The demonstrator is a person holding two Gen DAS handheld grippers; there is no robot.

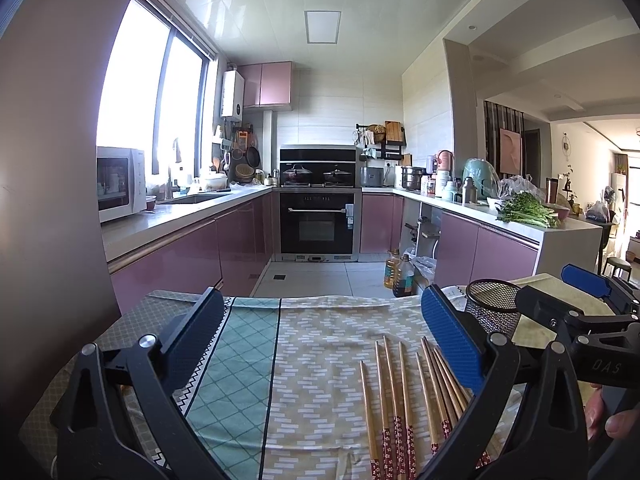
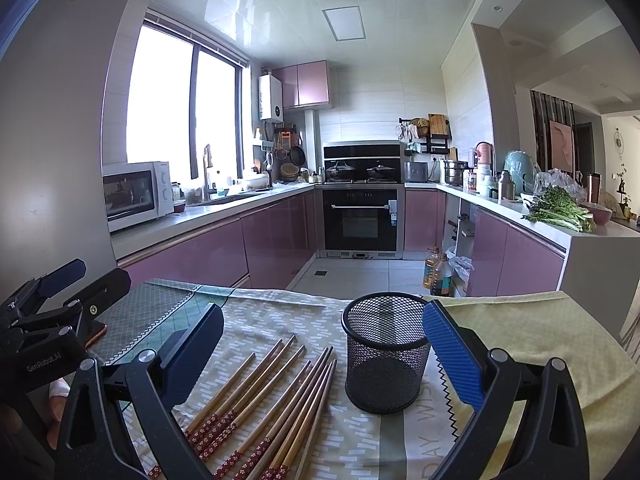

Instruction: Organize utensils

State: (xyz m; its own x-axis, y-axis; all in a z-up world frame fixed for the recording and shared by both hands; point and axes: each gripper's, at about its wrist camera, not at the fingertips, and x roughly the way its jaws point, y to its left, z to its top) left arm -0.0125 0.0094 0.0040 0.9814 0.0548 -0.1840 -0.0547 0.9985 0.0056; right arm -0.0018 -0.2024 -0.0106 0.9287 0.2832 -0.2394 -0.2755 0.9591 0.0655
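Note:
Several wooden chopsticks [image 1: 404, 400] with red flowered ends lie side by side on the patterned tablecloth [image 1: 320, 352]; they also show in the right wrist view [image 2: 272, 404]. An empty black mesh holder [image 2: 386, 350] stands upright to their right, also seen in the left wrist view [image 1: 494, 306]. My left gripper [image 1: 320, 332] is open and empty above the cloth, the chopsticks near its right finger. My right gripper [image 2: 324, 344] is open and empty, with chopsticks and holder between its fingers. Each gripper shows at the edge of the other's view.
The table's far edge [image 2: 280, 294] drops to a tiled kitchen floor. Oil bottles [image 2: 438, 272] stand on the floor beyond. Purple cabinets, an oven [image 2: 362, 216], a microwave [image 2: 138, 194] and greens [image 2: 560, 210] on the counter lie far behind.

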